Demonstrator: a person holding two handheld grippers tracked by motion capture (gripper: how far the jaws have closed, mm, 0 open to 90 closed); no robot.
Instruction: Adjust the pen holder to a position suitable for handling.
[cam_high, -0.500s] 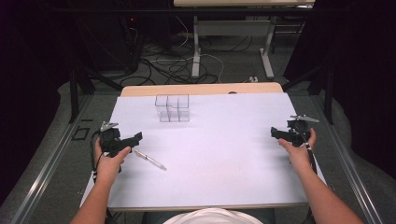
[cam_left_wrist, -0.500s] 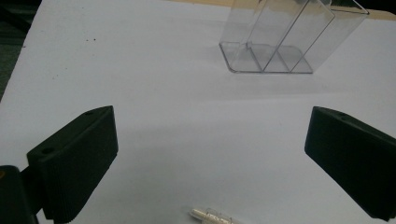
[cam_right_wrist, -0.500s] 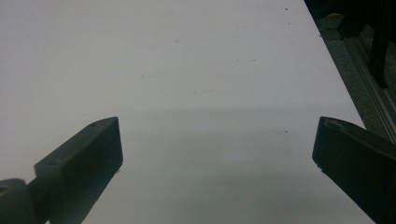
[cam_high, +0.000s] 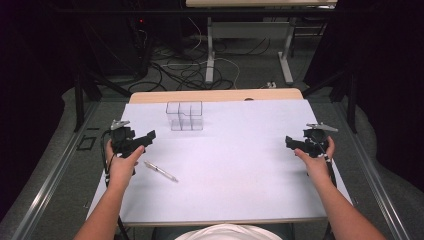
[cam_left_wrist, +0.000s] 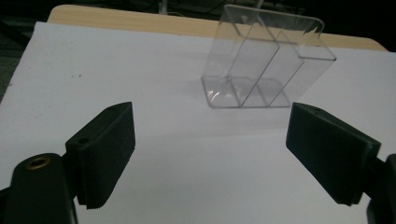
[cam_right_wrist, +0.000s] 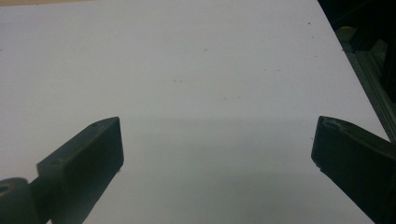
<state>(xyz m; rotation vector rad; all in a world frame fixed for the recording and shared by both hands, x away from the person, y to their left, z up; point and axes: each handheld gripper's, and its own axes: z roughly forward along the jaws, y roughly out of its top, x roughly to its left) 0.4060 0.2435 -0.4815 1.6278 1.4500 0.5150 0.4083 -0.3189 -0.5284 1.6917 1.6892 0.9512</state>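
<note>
1. Work looks barely begun: left gripper (cam_high: 148, 136) and right gripper (cam_high: 290, 142) both hang released, jaws wide, grasping nothing.
2. Pen (cam_high: 160, 171) lies flat on the white surface (cam_high: 240, 170), just beside the left gripper, untouched.
3. Clear organizer (cam_left_wrist: 266, 65) stands ahead of the left gripper, compartments empty; pickup and placing remain.
</note>
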